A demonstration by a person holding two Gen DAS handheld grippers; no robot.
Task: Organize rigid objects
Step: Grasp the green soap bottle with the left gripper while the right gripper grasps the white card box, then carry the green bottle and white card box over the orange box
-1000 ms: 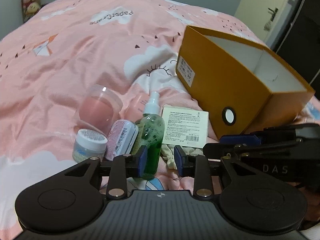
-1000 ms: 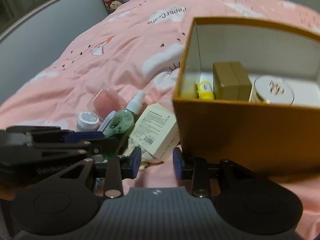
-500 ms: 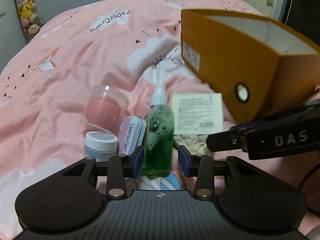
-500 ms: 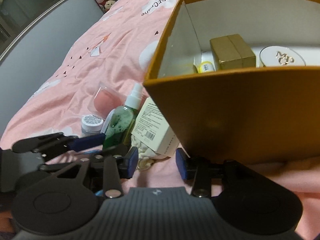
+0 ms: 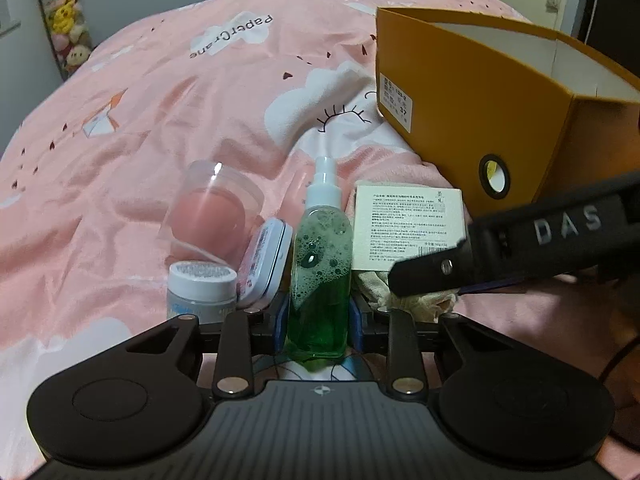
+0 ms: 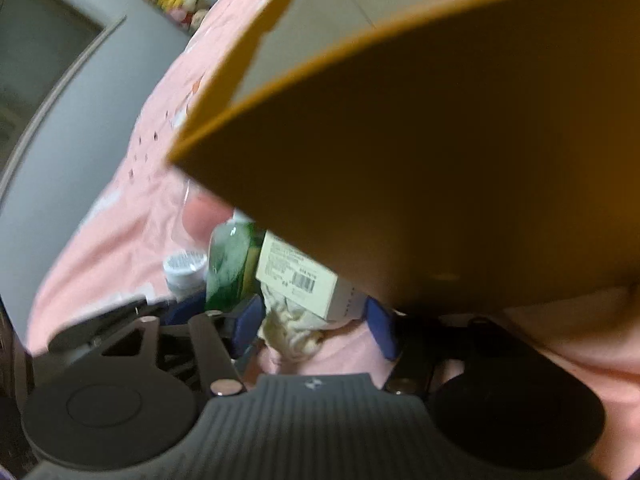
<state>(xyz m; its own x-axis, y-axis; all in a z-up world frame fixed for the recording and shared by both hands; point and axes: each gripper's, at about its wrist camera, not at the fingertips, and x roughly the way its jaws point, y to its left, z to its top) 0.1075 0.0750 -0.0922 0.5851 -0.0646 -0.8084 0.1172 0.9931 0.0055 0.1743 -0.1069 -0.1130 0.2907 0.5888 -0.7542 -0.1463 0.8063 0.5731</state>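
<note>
The left gripper (image 5: 319, 322) has slid forward and now its blue pads flank the green spray bottle (image 5: 320, 272), touching both sides, gripping it. The right gripper (image 6: 316, 326) has pushed in, fingers spread around the white carton (image 6: 308, 276). The orange box (image 5: 472, 120) crowds close on the right; jars pack the left. Pink bedspread (image 5: 160, 112) underneath.

left hand-held gripper (image 5: 319, 326) closed; right (image 6: 316, 330) apparently parted.
</note>
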